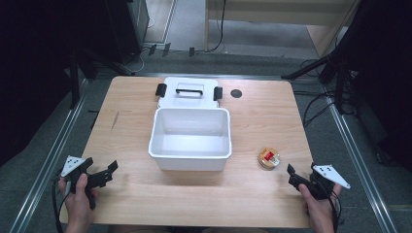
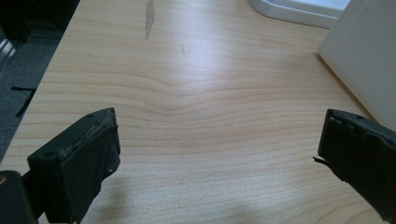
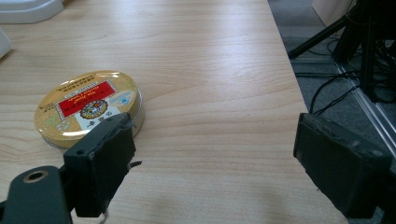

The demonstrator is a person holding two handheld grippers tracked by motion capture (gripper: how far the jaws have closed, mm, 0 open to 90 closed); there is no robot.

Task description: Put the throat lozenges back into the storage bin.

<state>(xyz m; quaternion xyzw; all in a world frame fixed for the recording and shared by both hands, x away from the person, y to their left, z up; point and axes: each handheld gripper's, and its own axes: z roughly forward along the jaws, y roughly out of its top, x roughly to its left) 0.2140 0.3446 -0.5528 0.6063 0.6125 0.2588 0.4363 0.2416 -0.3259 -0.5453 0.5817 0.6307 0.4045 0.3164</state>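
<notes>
Right gripper view shows the round tin (image 3: 87,108) lying flat on the counter (image 3: 210,70), label up, the red band of the label slanting up to the right; being round, it has no long axis. Your right gripper (image 3: 212,163) is spread wide, its 1 jaw just beside the tin. Your left gripper (image 2: 217,154) is also spread, over bare wood. The open white box (image 1: 190,138) stands mid-counter, well apart from the tin, with its lid (image 1: 189,92) behind it.
</notes>
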